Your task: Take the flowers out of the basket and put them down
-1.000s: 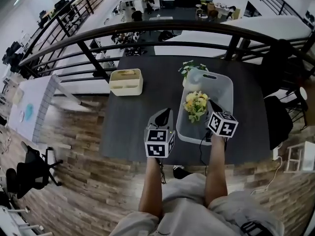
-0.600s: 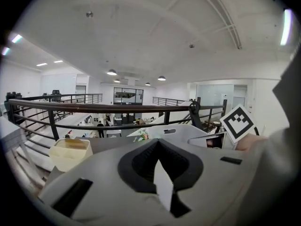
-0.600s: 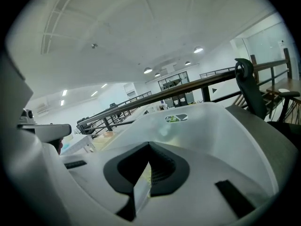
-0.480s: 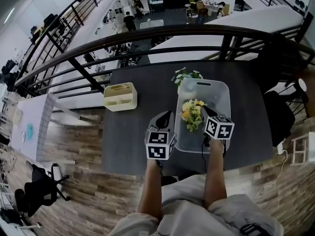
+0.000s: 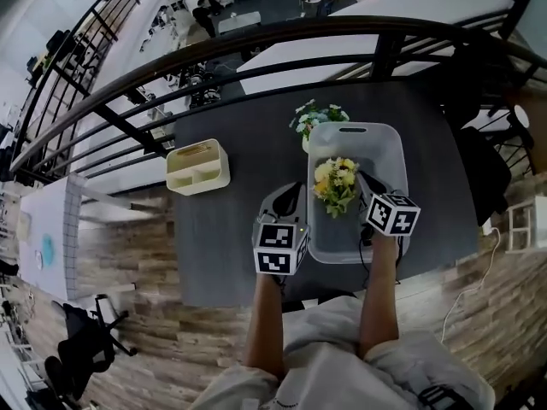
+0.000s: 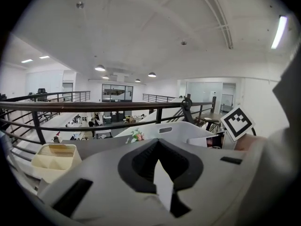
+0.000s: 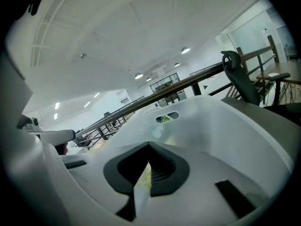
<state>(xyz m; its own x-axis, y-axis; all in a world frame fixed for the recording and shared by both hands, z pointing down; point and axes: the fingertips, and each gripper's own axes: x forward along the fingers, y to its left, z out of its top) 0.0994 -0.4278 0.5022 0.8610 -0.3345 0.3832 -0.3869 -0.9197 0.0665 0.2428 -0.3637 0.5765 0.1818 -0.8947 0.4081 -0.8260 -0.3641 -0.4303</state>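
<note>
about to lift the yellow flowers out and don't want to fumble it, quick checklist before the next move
1. Yellow flowers lie inside the grey basket: ok.
2. Right tongs reach the flowers: ok, tips are inside the basket beside the blooms.
3. Right tongs grip a stem: cannot tell. The jaws are together, and yellow-green shows just past them.
4. Left tongs out of the way: ok, shut and empty, outside the basket's left wall.
5. Bare table to put the flowers down on: ok, left of the basket.
6. White flowers and cream caddy clear of that spot: ok.
</note>
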